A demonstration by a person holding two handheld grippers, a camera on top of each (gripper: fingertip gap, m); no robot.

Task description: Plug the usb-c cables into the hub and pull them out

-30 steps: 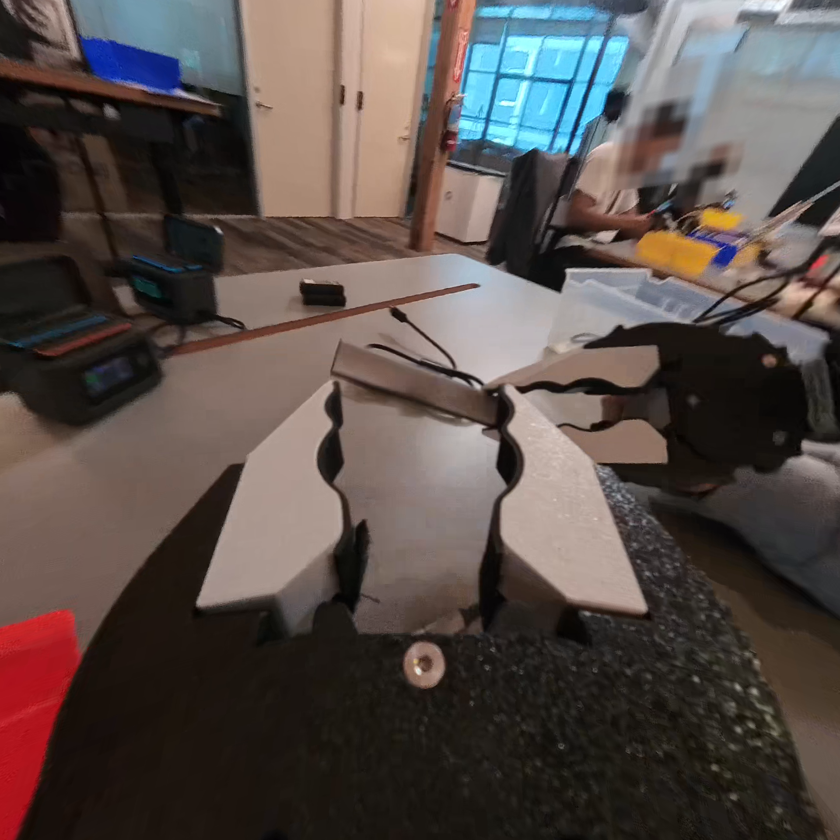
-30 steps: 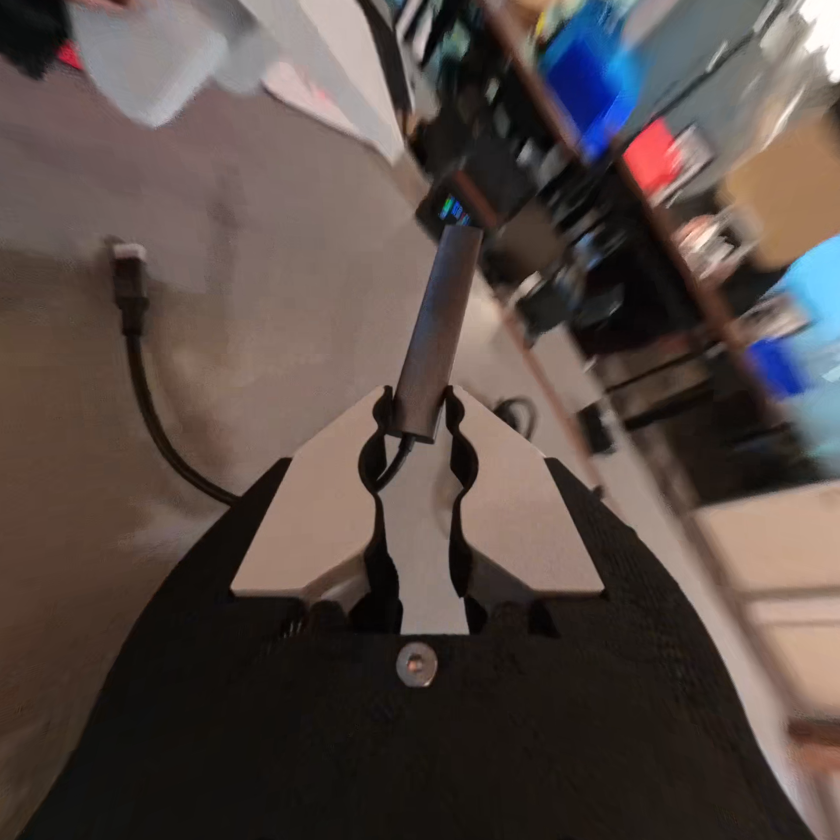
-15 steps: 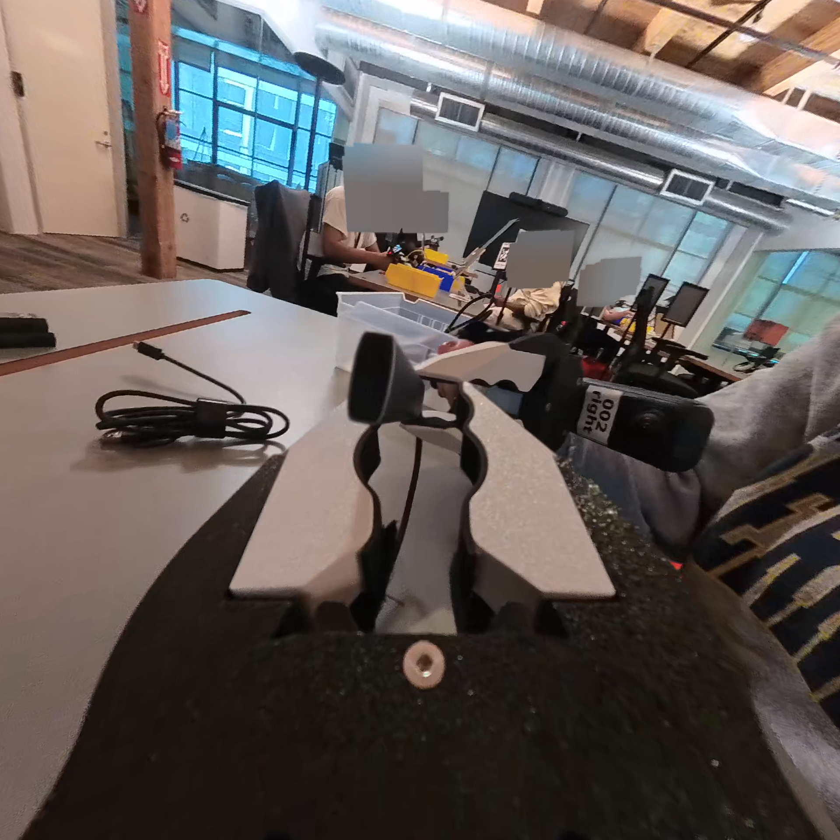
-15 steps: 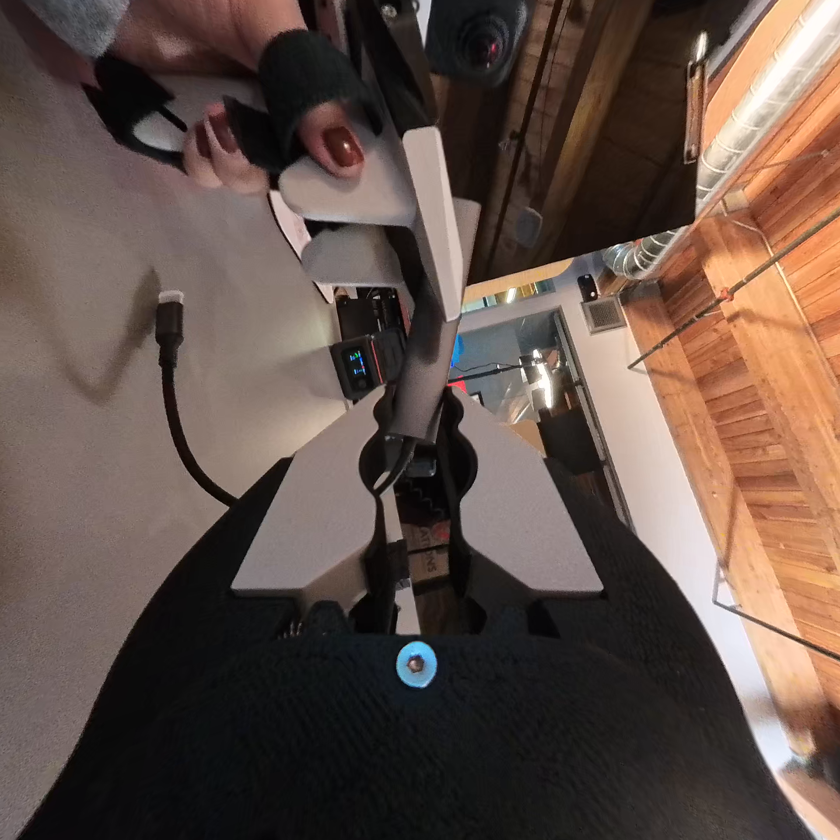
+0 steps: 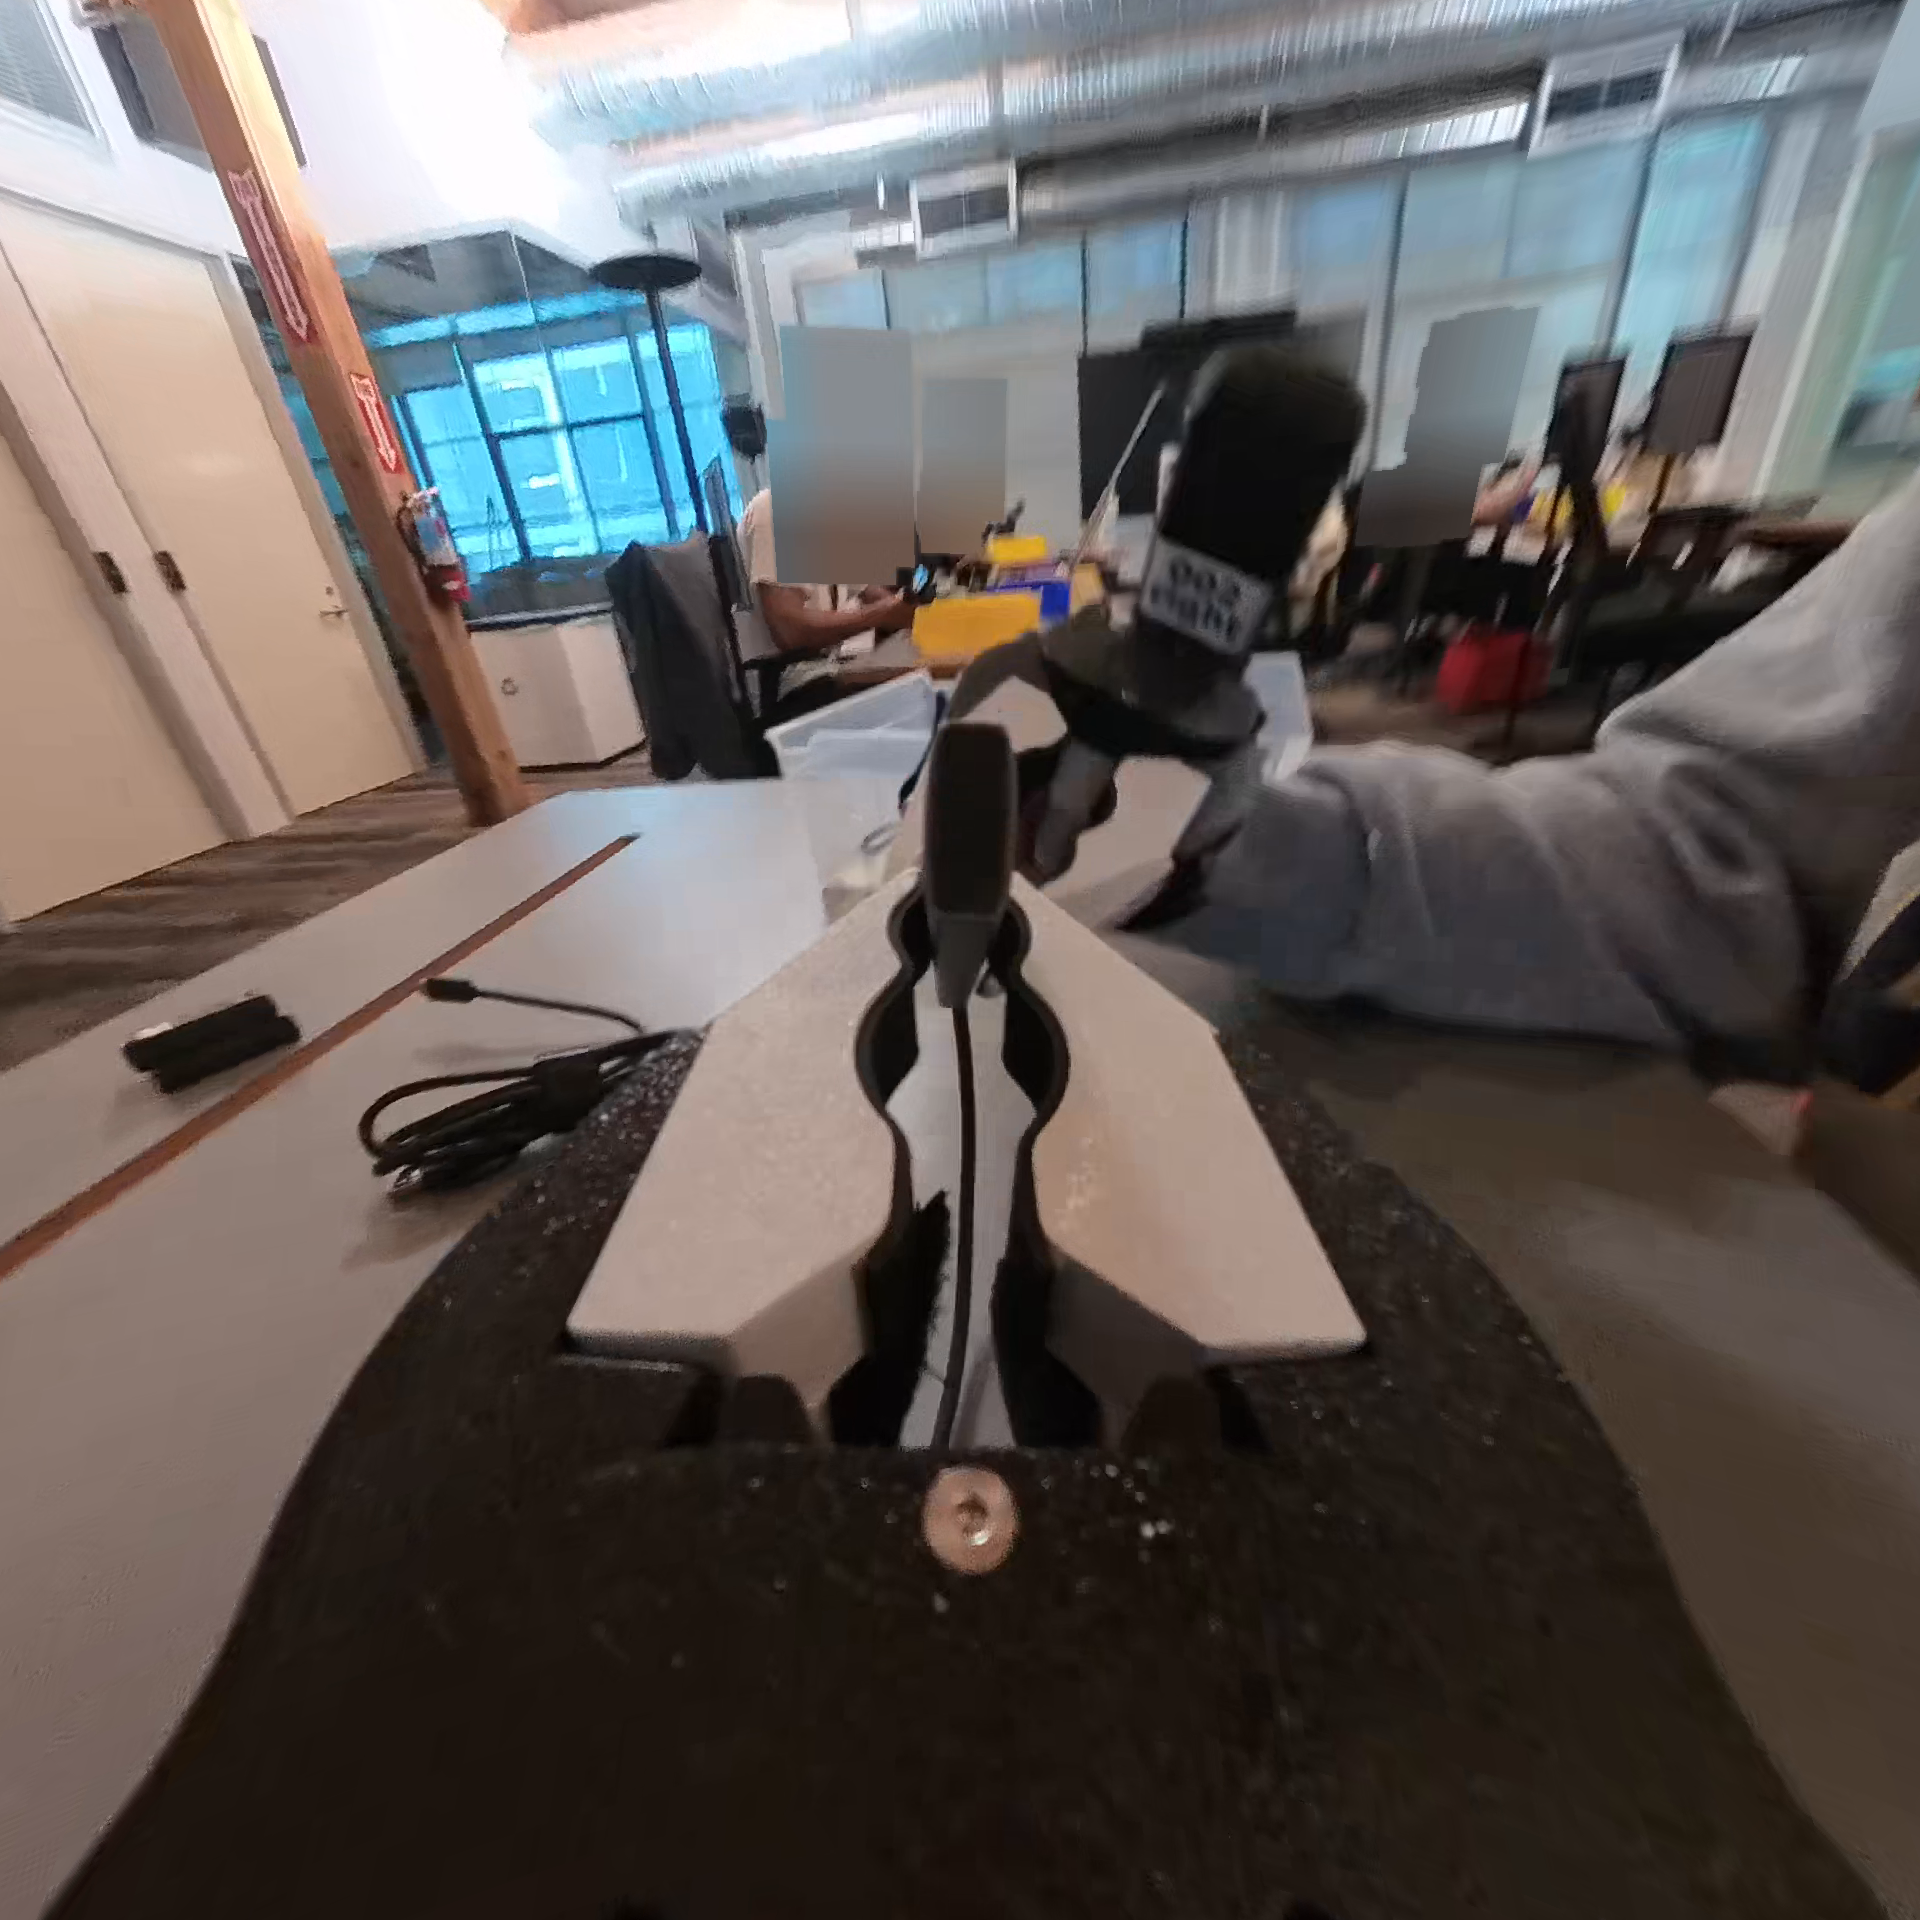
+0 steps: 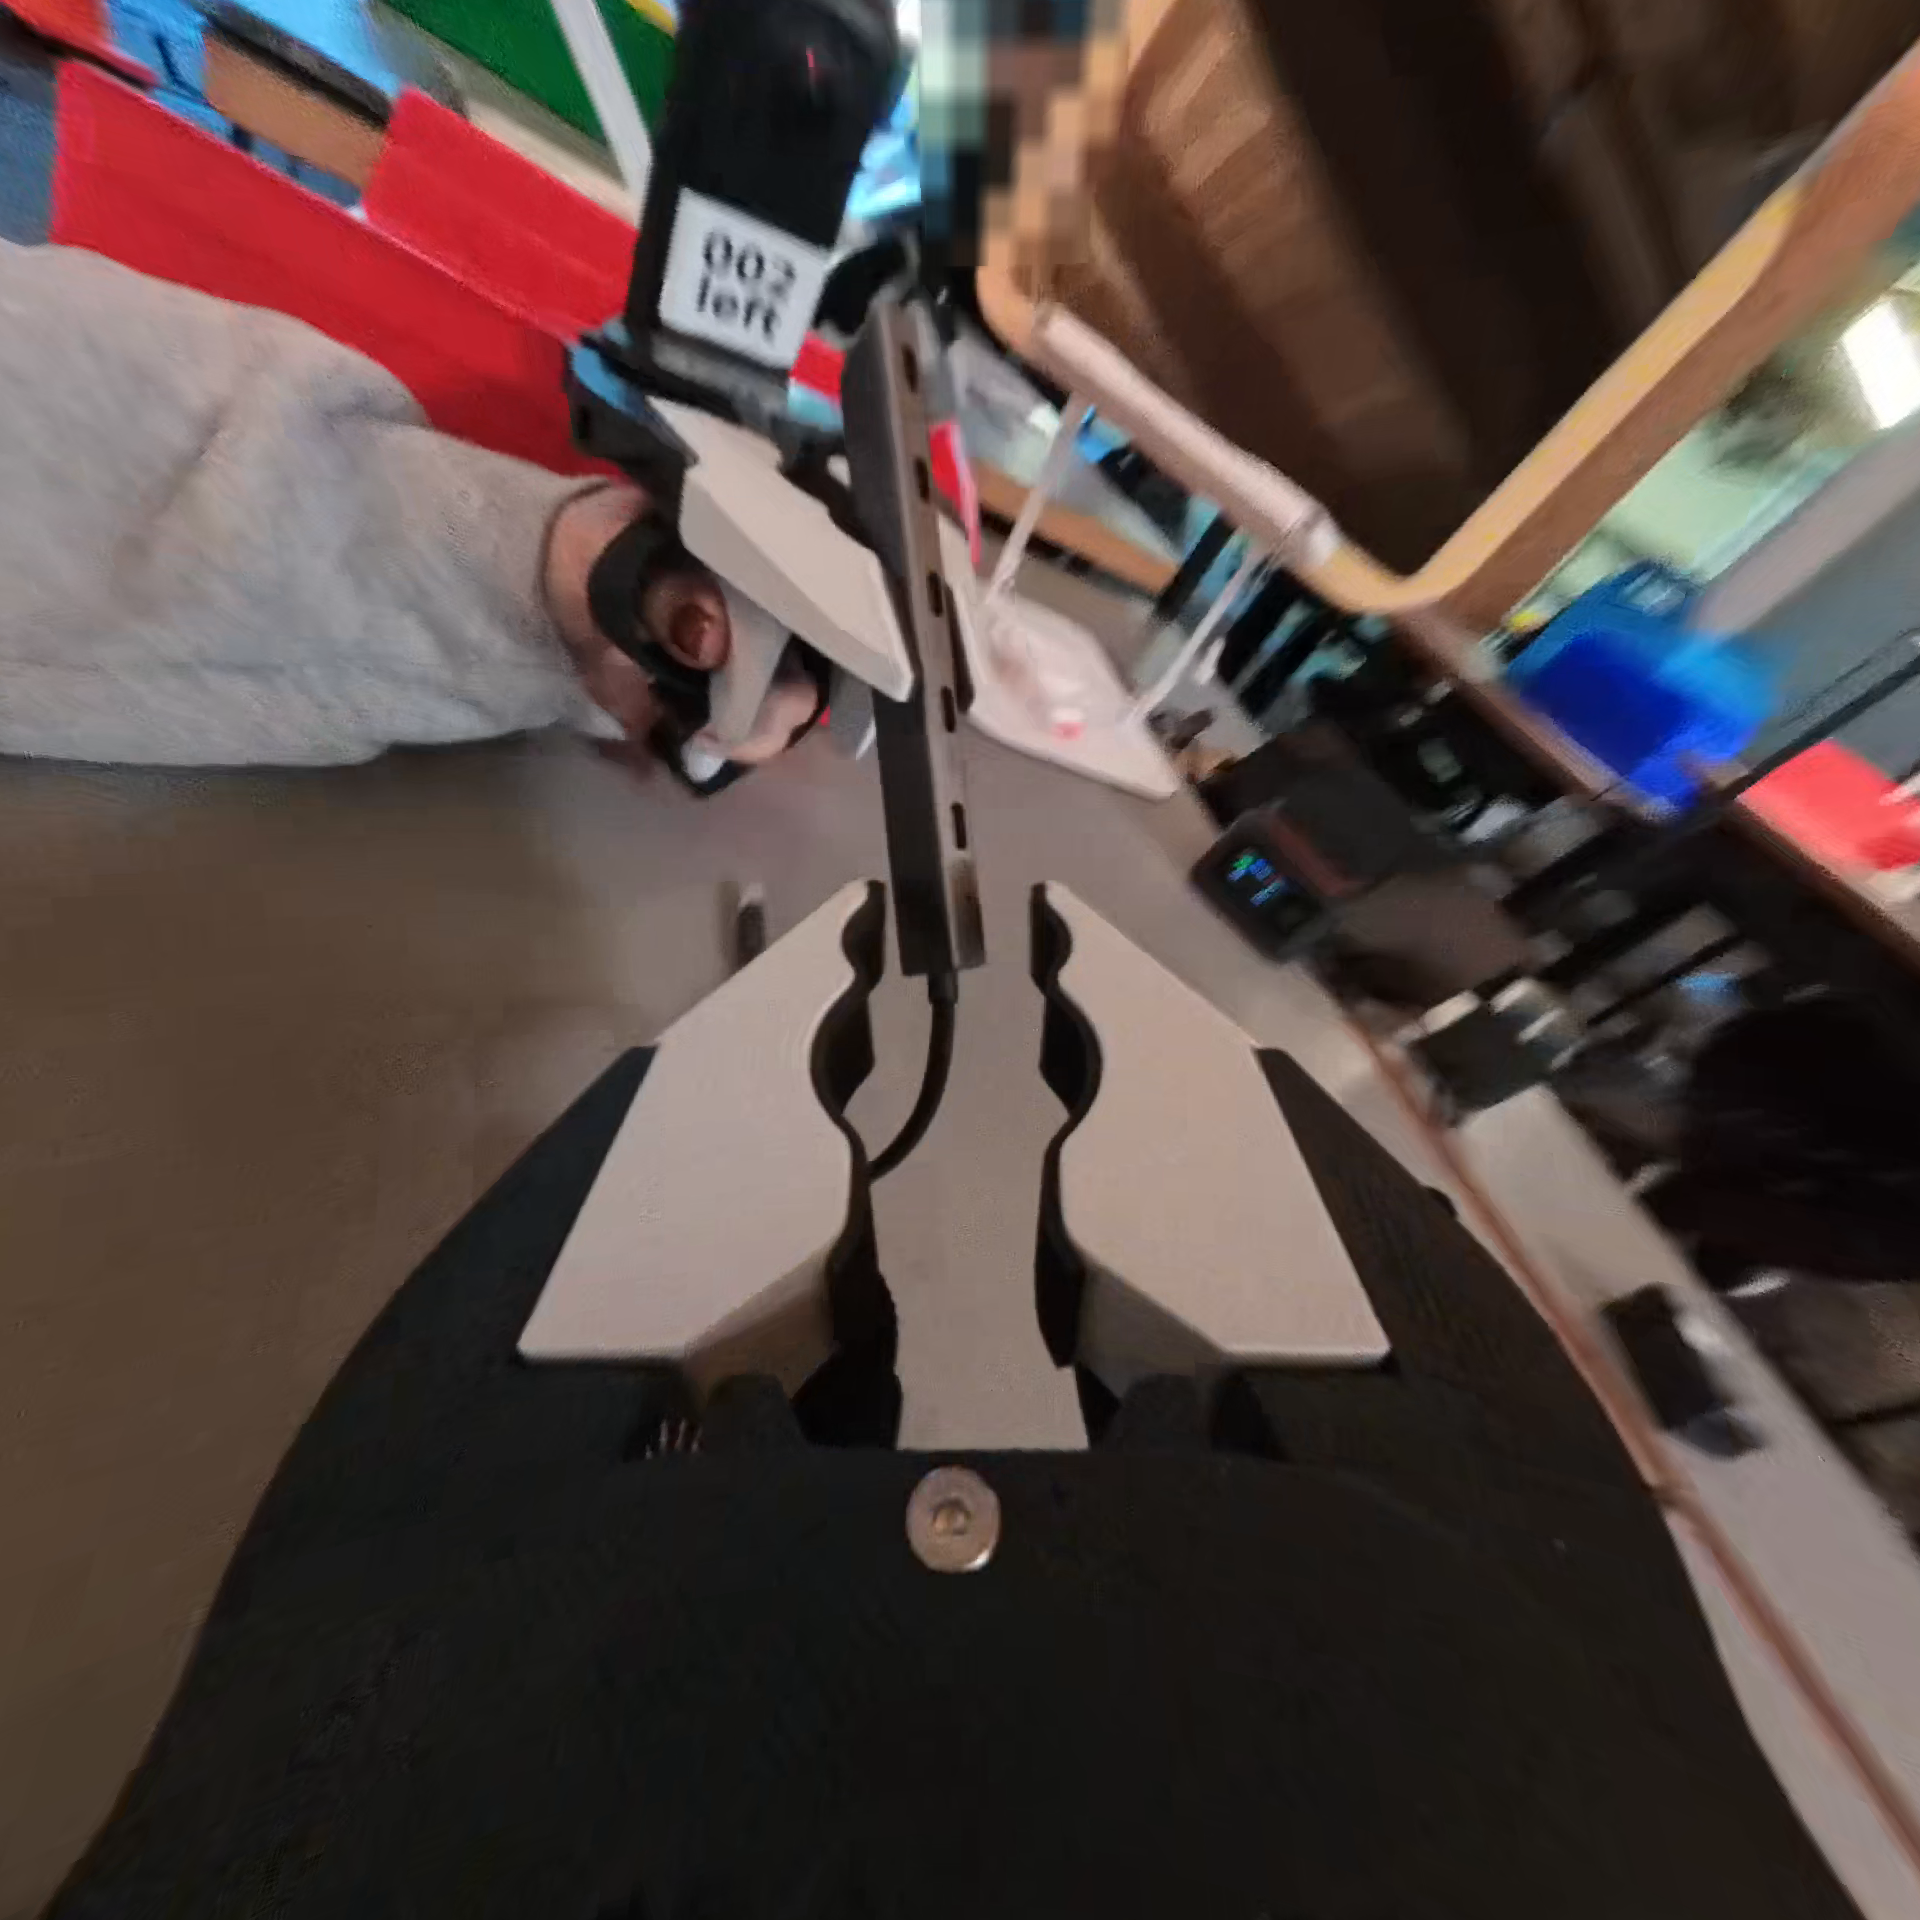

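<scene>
The dark grey hub [image 5: 968, 831] stands between the fingertips of my left gripper [image 5: 964, 906], which is shut on it; its thin black lead [image 5: 961, 1195] runs back between the fingers. In the right wrist view the hub [image 6: 920, 665] shows its row of ports, gripped higher up by the left gripper [image 6: 821, 582]. My right gripper [image 6: 956, 896] is open around the hub's lower end, where the lead [image 6: 930, 1081] comes out. The right gripper [image 5: 1013, 686] also shows behind the hub. A coiled black usb-c cable [image 5: 488, 1101] lies on the grey table [image 5: 260, 1351].
A loose cable plug [image 6: 746, 920] lies on the table beyond my right fingers. A small black device with a lit screen [image 6: 1262, 883] sits to the right. A black block [image 5: 208, 1039] lies at far left and a clear plastic bin [image 5: 862, 727] at the back. A grey sleeve [image 5: 1558, 862] rests on the table.
My left gripper has closed on the hub. My right gripper, shut on the hub before, has opened. Both views have swung round.
</scene>
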